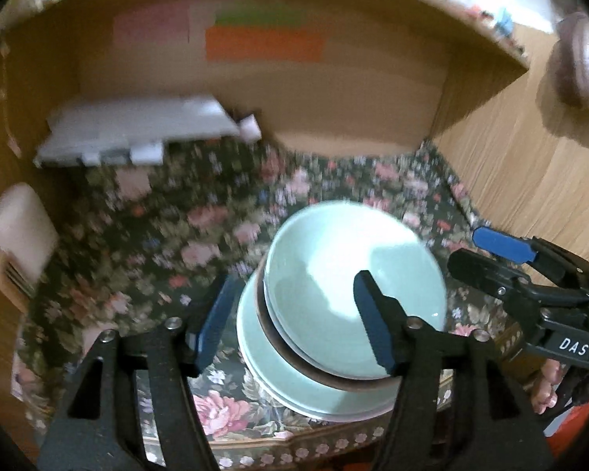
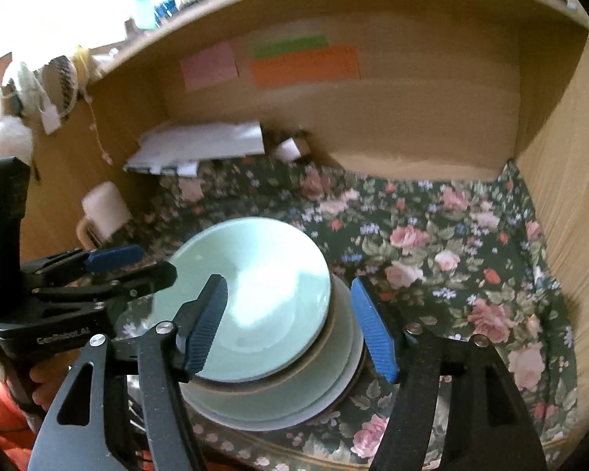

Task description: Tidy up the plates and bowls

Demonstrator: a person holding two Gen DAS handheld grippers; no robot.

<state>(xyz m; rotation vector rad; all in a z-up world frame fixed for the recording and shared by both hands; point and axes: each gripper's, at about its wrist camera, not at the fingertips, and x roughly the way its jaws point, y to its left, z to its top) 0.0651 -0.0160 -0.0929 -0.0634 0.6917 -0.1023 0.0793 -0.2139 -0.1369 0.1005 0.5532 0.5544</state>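
A stack of pale green dishes stands on the floral cloth (image 2: 451,235) near the front edge of a wooden shelf compartment. The top one is a shallow pale green bowl (image 1: 353,274) (image 2: 263,274). Under it sits a brown-rimmed bowl (image 1: 294,357), and wider pale plates (image 1: 255,337) (image 2: 345,392) lie at the bottom. My left gripper (image 1: 294,286) is open and straddles the stack's left rim, its pads clear of it. My right gripper (image 2: 287,286) is open astride the right rim, with nothing pressed between its pads. Each gripper shows in the other's view, the right gripper (image 1: 469,249) and the left gripper (image 2: 153,263).
A flat white stack of papers (image 1: 137,129) (image 2: 200,145) lies at the back left. A pale cylinder (image 1: 19,227) (image 2: 106,208) stands by the left wall. Coloured notes (image 2: 306,64) stick to the back panel. The cloth to the right of the dishes is bare up to the right wall (image 2: 569,196).
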